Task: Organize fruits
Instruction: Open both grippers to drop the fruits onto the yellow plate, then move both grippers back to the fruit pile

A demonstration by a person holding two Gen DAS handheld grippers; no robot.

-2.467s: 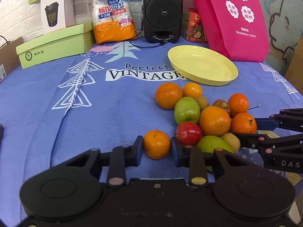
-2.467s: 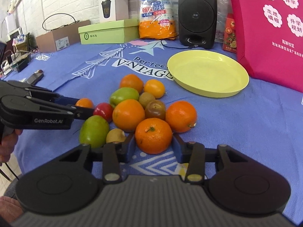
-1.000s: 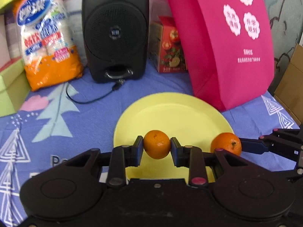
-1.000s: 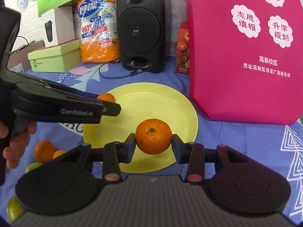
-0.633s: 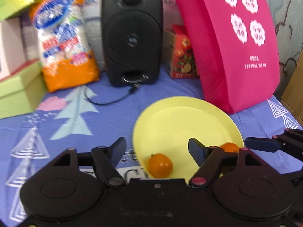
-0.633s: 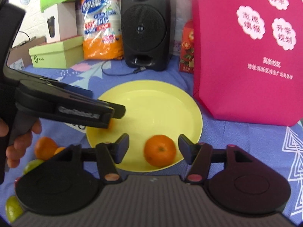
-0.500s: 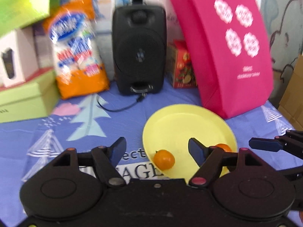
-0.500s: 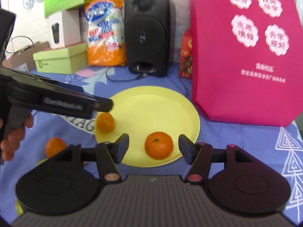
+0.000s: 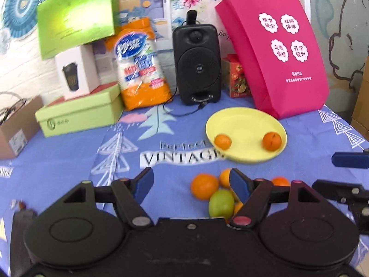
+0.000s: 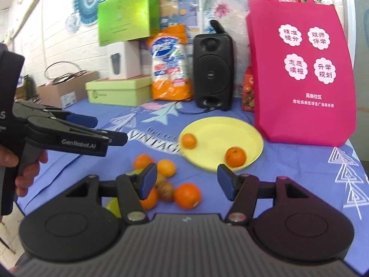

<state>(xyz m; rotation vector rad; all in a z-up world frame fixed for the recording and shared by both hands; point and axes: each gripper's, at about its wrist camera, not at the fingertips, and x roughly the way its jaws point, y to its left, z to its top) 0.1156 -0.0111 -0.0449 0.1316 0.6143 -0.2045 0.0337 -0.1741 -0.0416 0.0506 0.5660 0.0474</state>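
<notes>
While two small round orange mandarins (image 9: 222,142) (image 9: 272,141) already sit on the shallow round yellow plastic plate (image 9: 245,124), one near its left rim and one near its right, the rest of the fruit waits in a loose heap on the blue printed cloth of the desk (image 9: 69,161), just in front of the plate: more oranges (image 9: 204,186), a green apple-like fruit (image 9: 221,203) and, in the right wrist view, small brown fruits (image 10: 166,190) that look like kiwis. That split suggests sorting by kind, with the citrus gathered on the plate first. Left claw (image 9: 191,184) stands wide with nothing between its blue pads, hanging over the near side of the heap; right claw (image 10: 187,182) is likewise parted and empty, with one orange (image 10: 187,195) showing in the gap below it. Both seem poised to pick again. Behind the plate stand a black speaker (image 9: 196,63) and a pink fabric tote bag (image 9: 276,53).
</notes>
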